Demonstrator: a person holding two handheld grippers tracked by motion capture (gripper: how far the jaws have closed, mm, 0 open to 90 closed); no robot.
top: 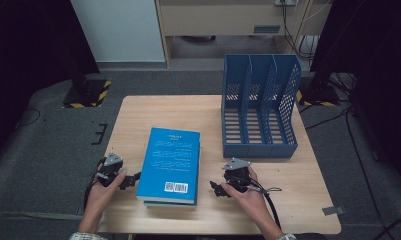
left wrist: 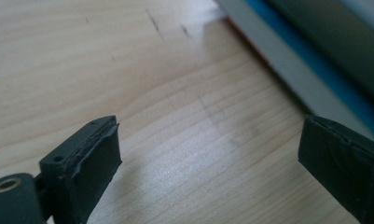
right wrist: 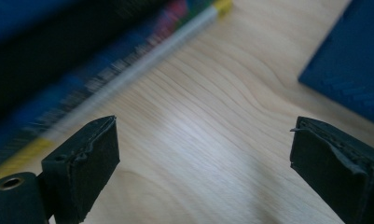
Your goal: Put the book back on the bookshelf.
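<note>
On the wooden table [top: 298,210] I hold my left gripper [top: 129,181] and right gripper [top: 217,189] wide open and empty on both sides of the blue books [top: 170,165], probably to clamp the stack for the file rack [top: 260,107].

books [top: 170,165] stacked on table [top: 298,200], between the two grippers' jaws | left gripper [top: 132,181] left of stack | right gripper [top: 215,189] right of it | file rack [top: 260,107] beyond right gripper's jaws
</note>
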